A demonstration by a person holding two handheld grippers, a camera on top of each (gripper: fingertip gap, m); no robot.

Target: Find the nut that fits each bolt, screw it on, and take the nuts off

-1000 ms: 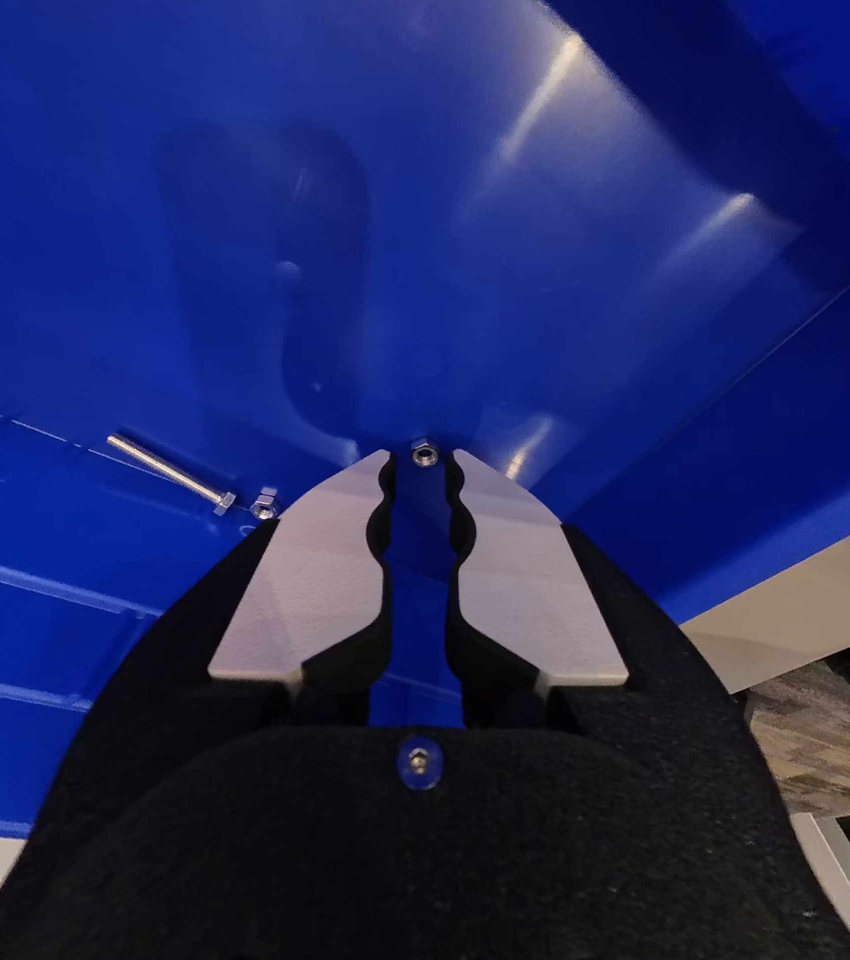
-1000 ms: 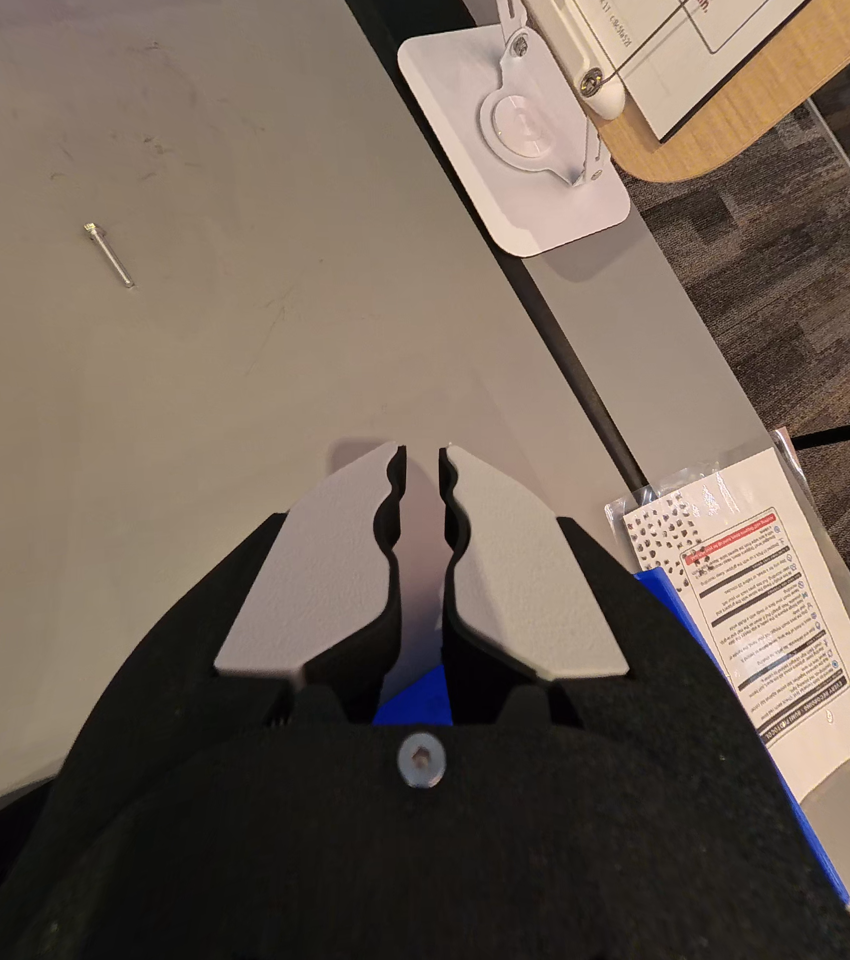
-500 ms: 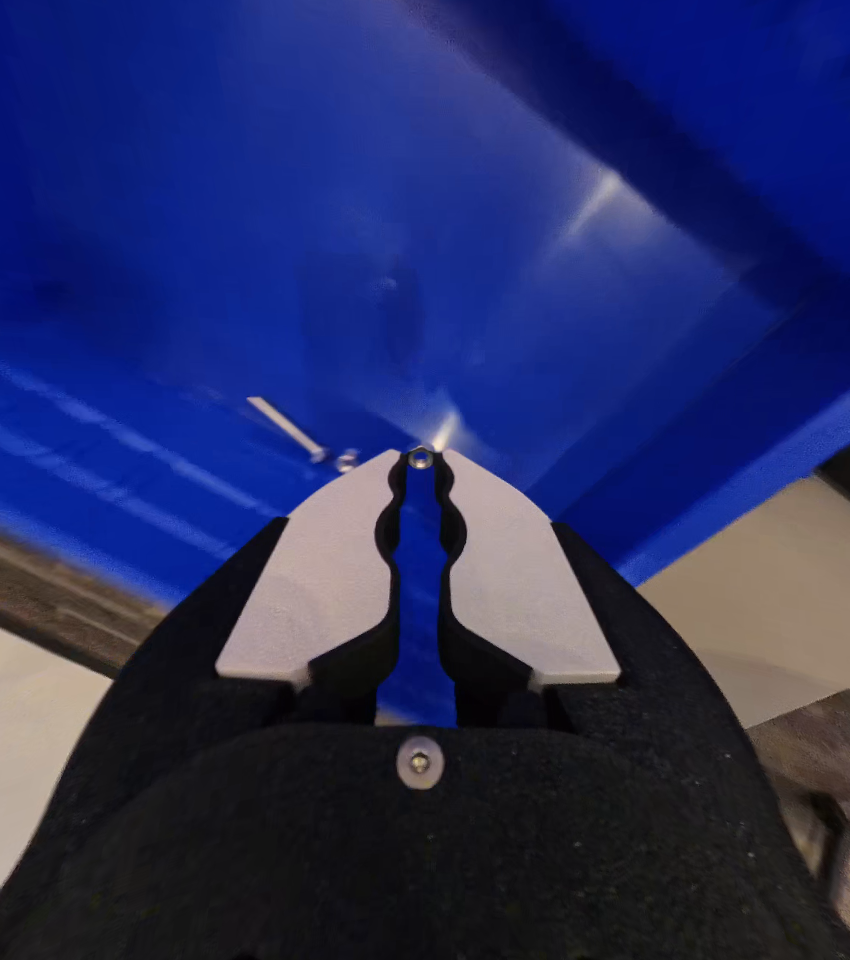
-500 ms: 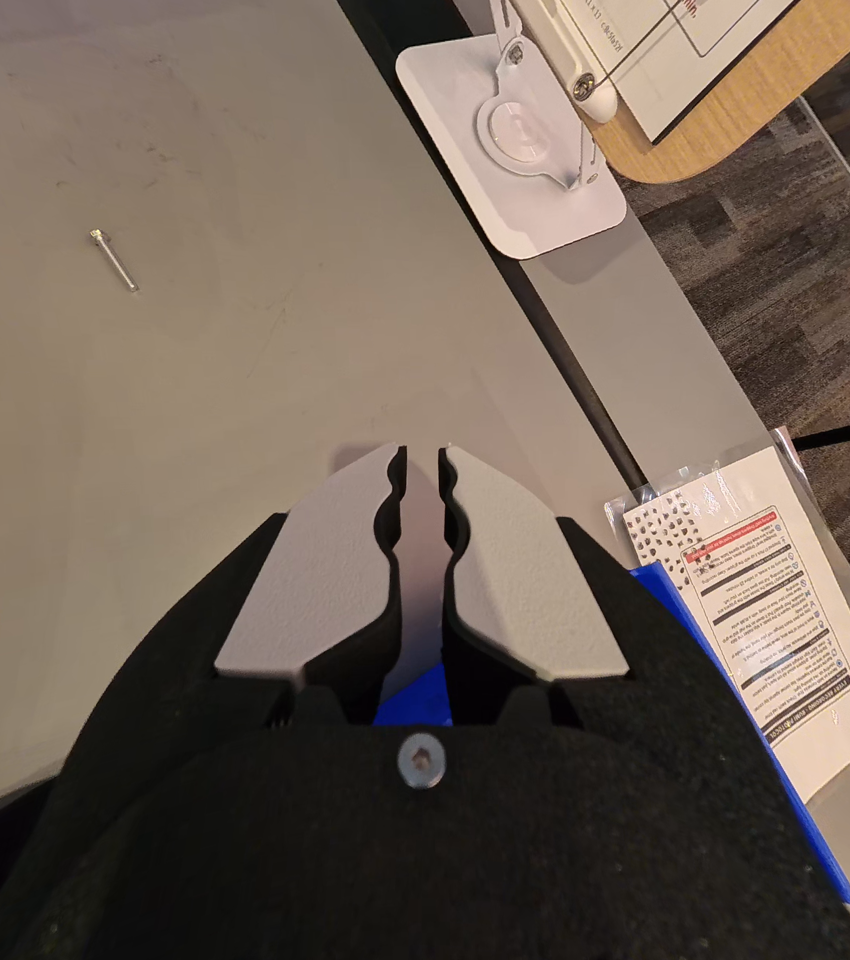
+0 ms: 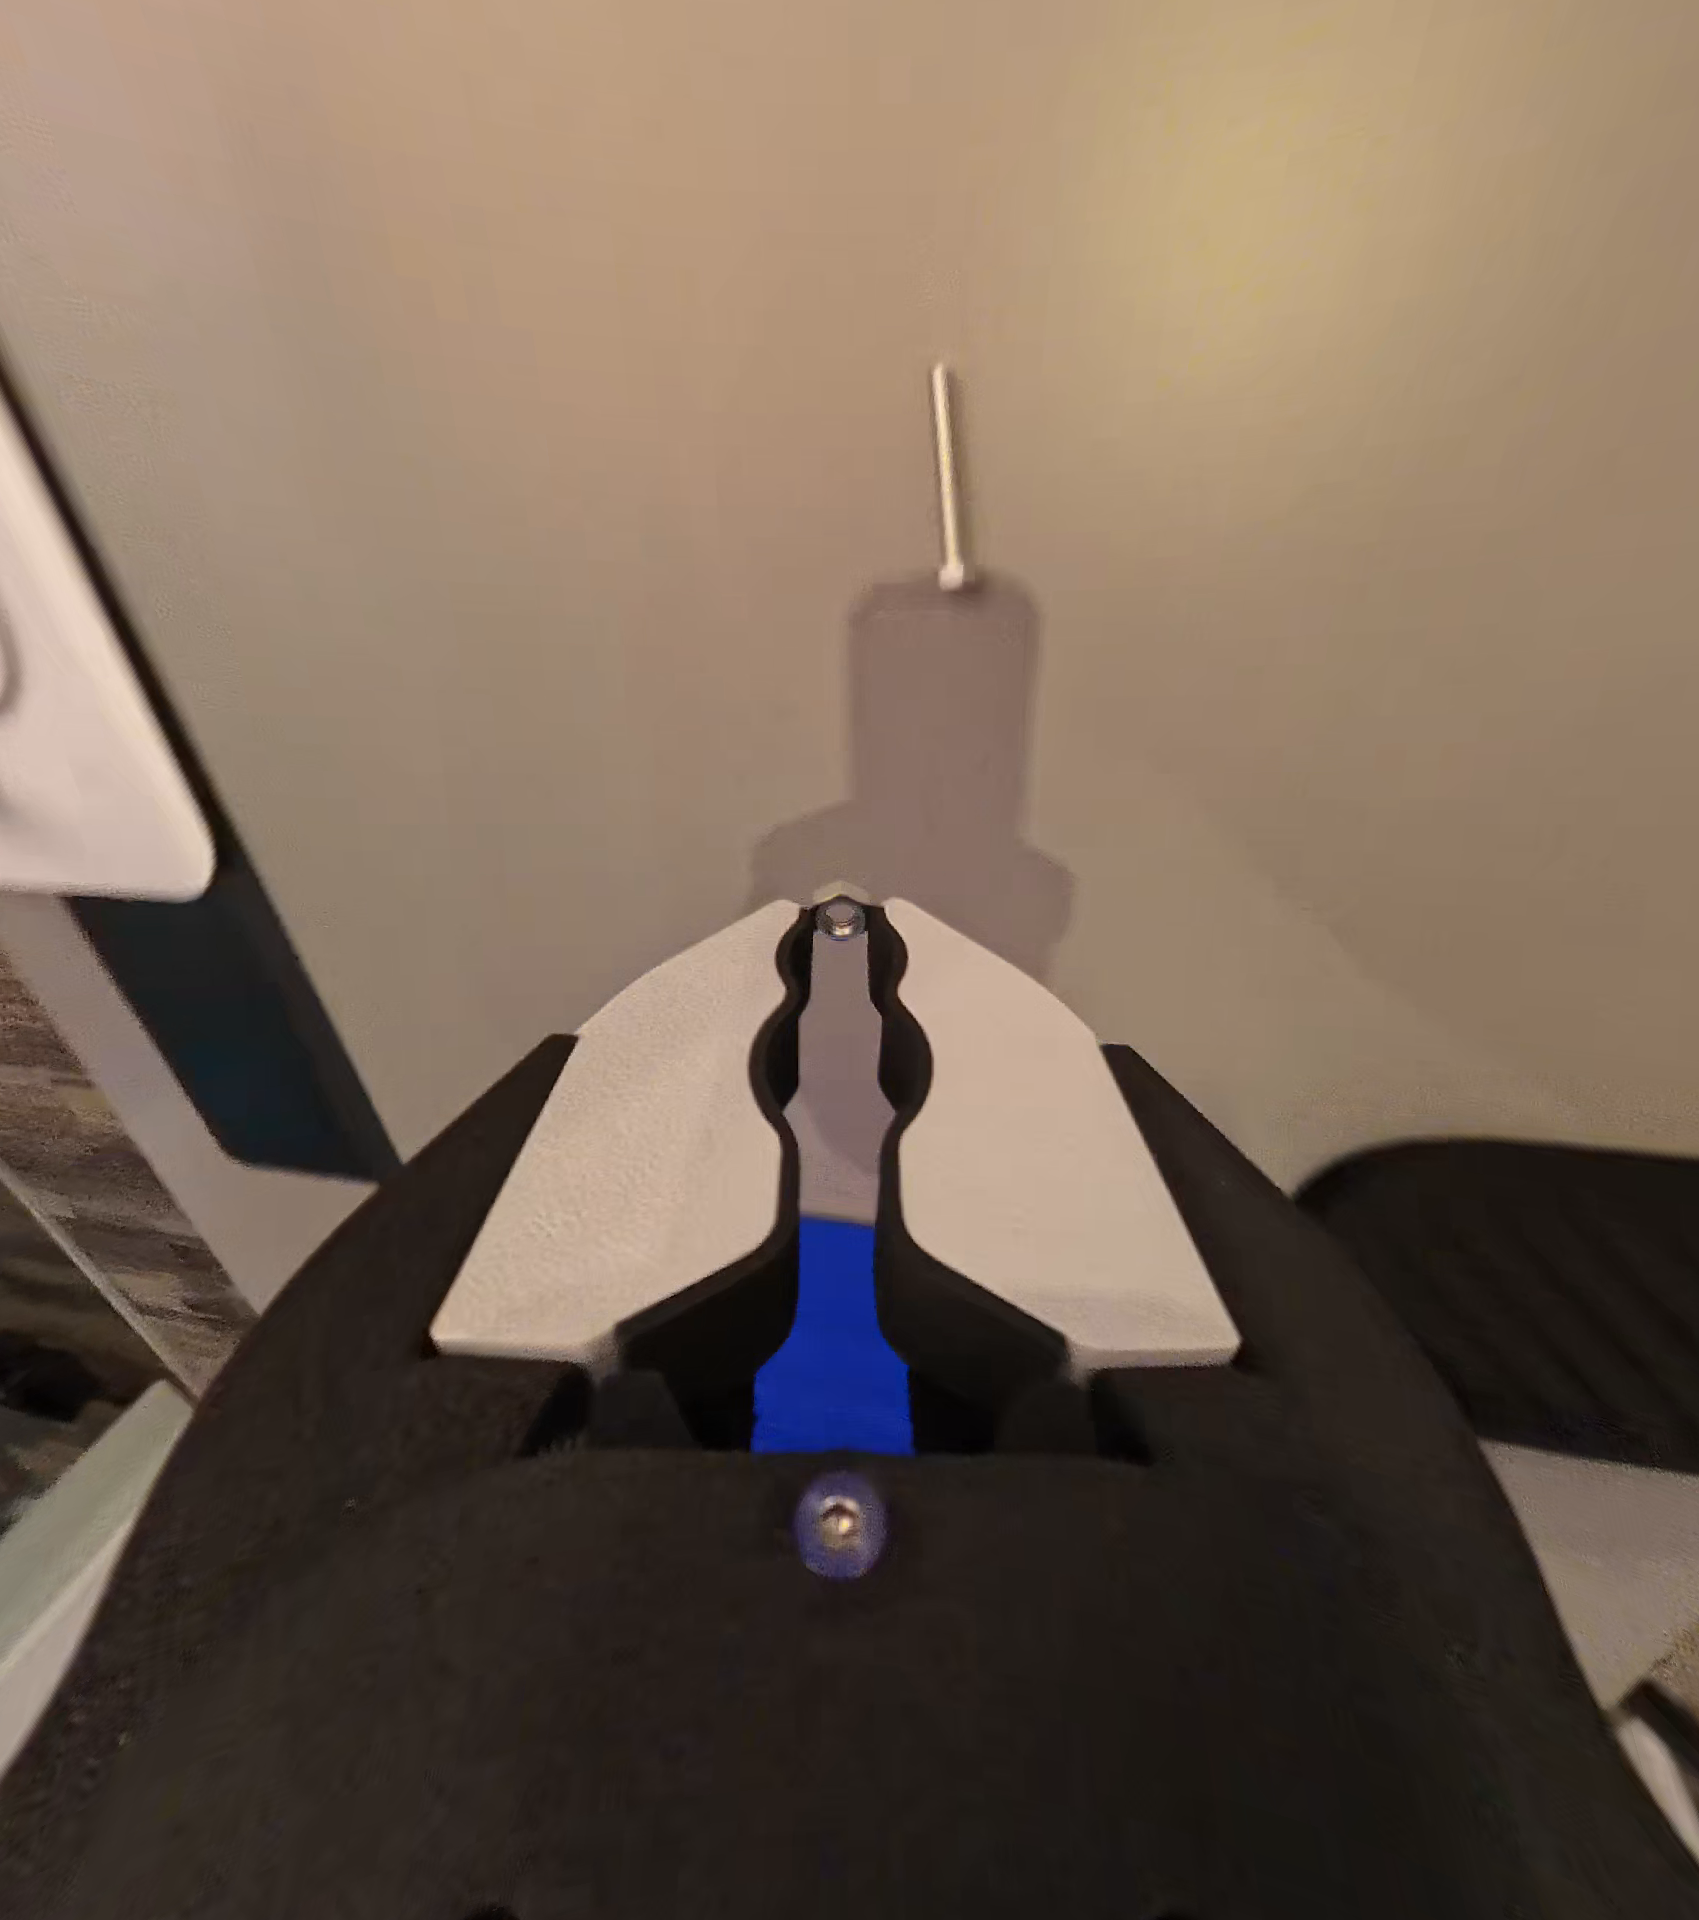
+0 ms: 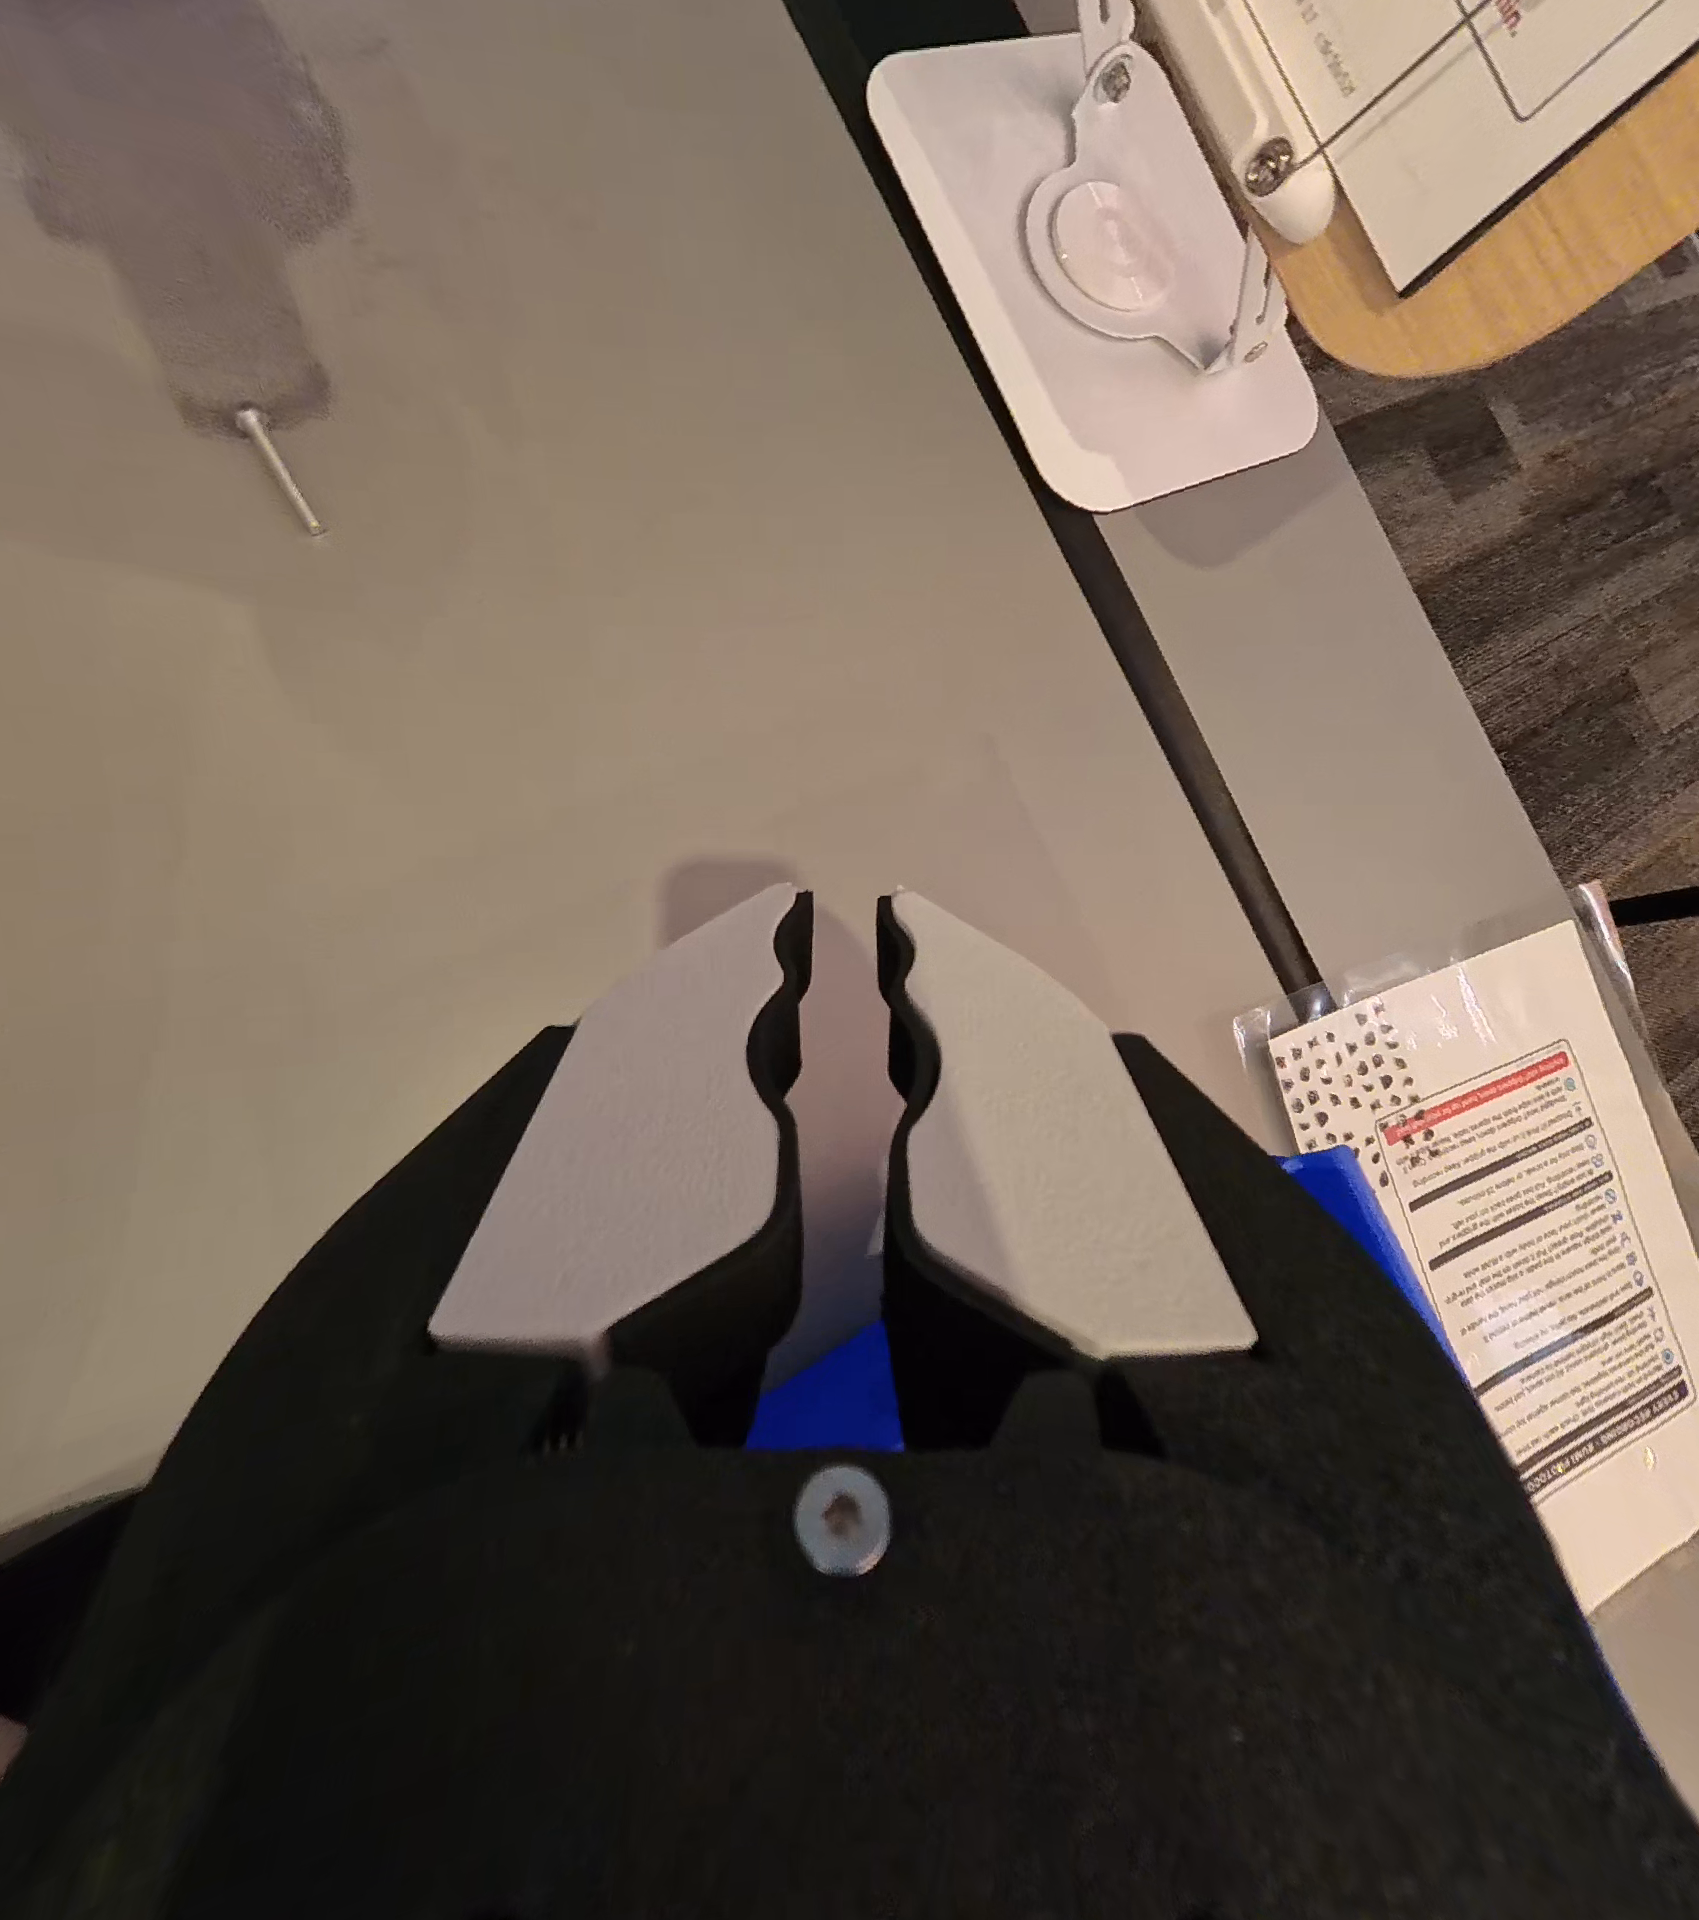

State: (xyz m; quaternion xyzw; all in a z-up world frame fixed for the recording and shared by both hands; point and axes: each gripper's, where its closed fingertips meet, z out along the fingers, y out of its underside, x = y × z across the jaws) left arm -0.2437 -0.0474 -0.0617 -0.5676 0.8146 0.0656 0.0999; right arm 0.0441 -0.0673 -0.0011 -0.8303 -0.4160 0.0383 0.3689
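Observation:
My left gripper (image 5: 841, 918) is shut on a small silver nut (image 5: 841, 921) pinched at its fingertips, held above the beige table (image 5: 409, 416). A long thin silver bolt (image 5: 949, 478) lies on the table ahead of it, head toward me, just beyond the gripper's shadow. The same bolt shows in the right wrist view (image 6: 282, 470) at upper left, under a dark shadow. My right gripper (image 6: 843, 904) hovers over the table with a narrow gap between its jaws and nothing in it.
A white stand base (image 6: 1084, 270) sits at the table's right edge, also blurred in the left wrist view (image 5: 24, 665). A bagged printed sheet (image 6: 1489, 1247) lies over a blue bin's corner (image 6: 1344, 1184). A black chair seat (image 5: 1572, 1309) is at the right. Left tips to right tips: about 30 centimetres.
My left gripper has lifted out of the blue bin with the nut and swung over the table toward the bolt. Its shadow now falls by the bolt. My right gripper has barely moved.

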